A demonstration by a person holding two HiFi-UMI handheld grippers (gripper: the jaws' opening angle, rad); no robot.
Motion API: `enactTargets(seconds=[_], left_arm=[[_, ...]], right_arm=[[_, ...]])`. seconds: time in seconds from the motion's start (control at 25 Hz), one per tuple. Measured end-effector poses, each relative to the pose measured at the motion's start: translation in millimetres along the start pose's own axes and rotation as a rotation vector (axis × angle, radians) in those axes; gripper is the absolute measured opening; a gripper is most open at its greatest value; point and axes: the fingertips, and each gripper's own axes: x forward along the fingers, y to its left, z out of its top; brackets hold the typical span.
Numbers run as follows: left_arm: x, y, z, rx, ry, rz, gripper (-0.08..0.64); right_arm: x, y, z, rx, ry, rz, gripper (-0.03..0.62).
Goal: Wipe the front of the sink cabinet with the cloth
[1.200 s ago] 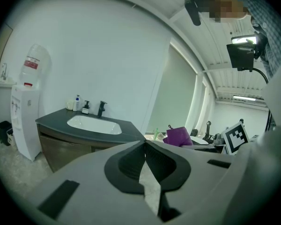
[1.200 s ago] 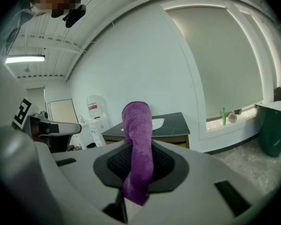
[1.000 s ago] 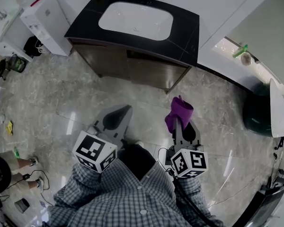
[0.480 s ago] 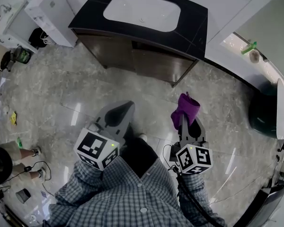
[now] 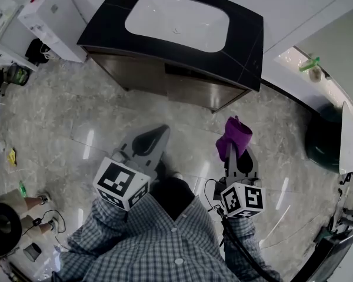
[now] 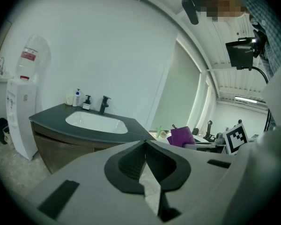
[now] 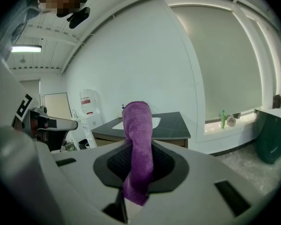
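Observation:
The sink cabinet has a brown wooden front under a black top with a white basin, at the top of the head view. A purple cloth sticks up from my right gripper, which is shut on it over the floor, well short of the cabinet front. The cloth fills the middle of the right gripper view, with the cabinet behind it. My left gripper is shut with nothing in it, to the left of the right one. In the left gripper view the cabinet stands ahead at left.
A white water dispenser stands left of the cabinet. Bottles and a black tap sit at the back of the counter. A dark green bin is at the right by a low windowsill. Another person's feet and cables are at the lower left.
The cabinet sits a little lower and larger in the head view, and both grippers have shifted slightly right. The cloth stays held in the right gripper.

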Motion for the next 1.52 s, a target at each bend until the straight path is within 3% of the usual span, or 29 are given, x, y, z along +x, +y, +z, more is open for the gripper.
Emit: enactTargets(seconds=[0.2,0.4,0.76,1.16,1.52], left_arm=[[21.5,38.8,-3.7,-0.037,0.033,-0.048,0.011],[49.6,70.6,-26.4,-0.052,0.072,-0.069,0.011],[111.2,101.7,-77.5,-0.064,0.112,-0.053,0.011],[166.9,105.8,-150.6,-0.145,0.151,-0.023,0.011],[176.5,132.0,-182.6,-0.183,0.157,0.044,0.011]], right_arm=[[38.7,-7.3,-4.9,0.022,0.006,-0.083,0.077],[76.7,-43.6,-25.0,0.001,0.013,-0.182,0.077],[140.8,-134.1,-76.8,0.002,-0.013,-0.303,0.077],[183.6,-221.9,-139.4,-0.028,0.007,-0.4,0.077],[202.5,-267.8,-173.0,0.066,-0.016,-0.503,0.077]])
